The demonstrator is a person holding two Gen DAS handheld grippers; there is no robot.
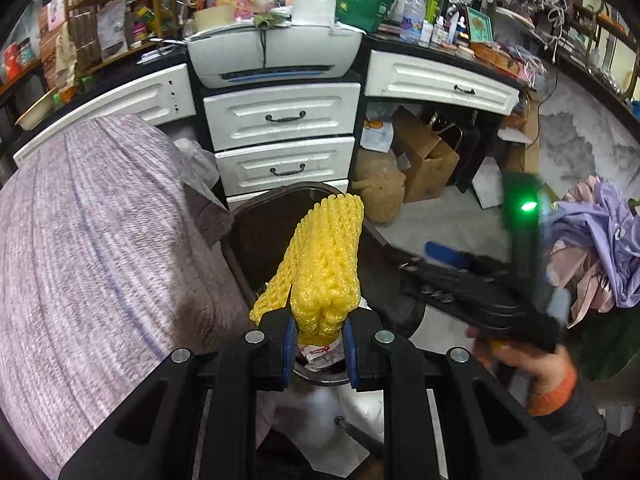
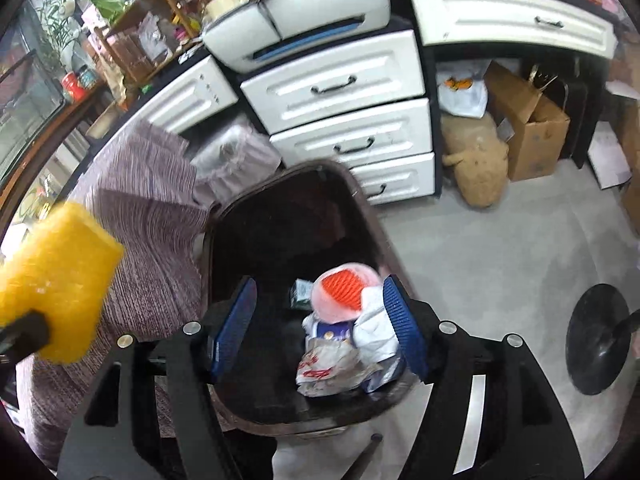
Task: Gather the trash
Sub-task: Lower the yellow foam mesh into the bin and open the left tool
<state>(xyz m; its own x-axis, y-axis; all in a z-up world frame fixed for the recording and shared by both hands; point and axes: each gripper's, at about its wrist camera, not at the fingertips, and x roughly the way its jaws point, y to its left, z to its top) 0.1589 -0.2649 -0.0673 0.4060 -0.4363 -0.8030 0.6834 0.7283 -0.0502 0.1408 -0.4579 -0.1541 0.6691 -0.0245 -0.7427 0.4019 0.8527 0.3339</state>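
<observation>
The yellow foam net [image 1: 326, 264] is clamped at its near end between the blue pads [image 1: 291, 340] of the left tongs [image 1: 320, 344], its free end standing up and away, above the near rim of the dark trash bin [image 1: 240, 248]. The bin stands on the floor in front of the white drawer unit [image 1: 282, 120] of the desk, with a purple knitted cover [image 1: 100, 240] just to its left. Inside the bin lie an orange-and-pink foam net [image 2: 346, 292], crumpled white wrappers [image 2: 376, 328] and a printed plastic bag [image 2: 328, 368]. The right tongs [image 2: 318, 328] hang over the bin with the jaws spread apart; nothing is pressed between the pads [image 2: 236, 328], and the trash is seen below the gap. A cardboard box [image 2: 532, 128] stands under the desk to the right.
</observation>
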